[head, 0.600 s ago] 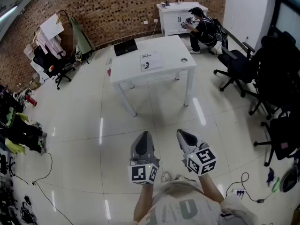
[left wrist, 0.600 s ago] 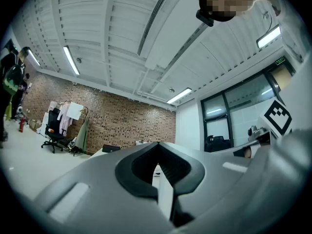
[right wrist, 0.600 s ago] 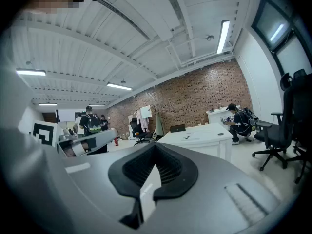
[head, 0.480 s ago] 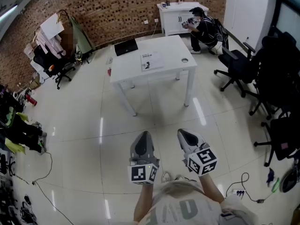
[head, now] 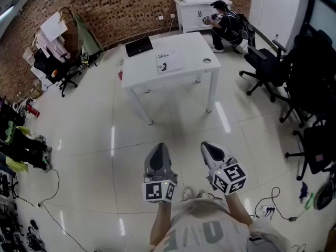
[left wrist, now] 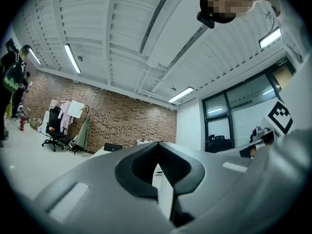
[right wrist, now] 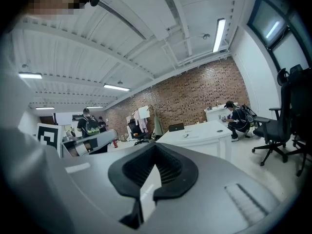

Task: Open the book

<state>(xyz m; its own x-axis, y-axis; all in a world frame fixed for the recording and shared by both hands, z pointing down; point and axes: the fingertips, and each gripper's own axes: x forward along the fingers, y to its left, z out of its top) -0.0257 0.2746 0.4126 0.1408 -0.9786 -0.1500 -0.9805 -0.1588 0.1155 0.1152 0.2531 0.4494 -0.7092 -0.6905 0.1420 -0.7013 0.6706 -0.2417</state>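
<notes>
We hold the left gripper [head: 159, 150] and the right gripper [head: 209, 147] side by side above the floor [head: 94, 140], each with its jaws pressed together on nothing. The book [head: 169, 63] lies closed on the table [head: 197, 56], well ahead of both grippers and touched by neither, with a laptop [head: 139, 46] just beyond it to the left. A person [head: 227, 28] crouches past the table, ahead and right of the right gripper.

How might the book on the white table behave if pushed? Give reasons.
The book looks thin and flat, so probably light and bendy. The table looks smooth, so it may slide rather than open.
</notes>
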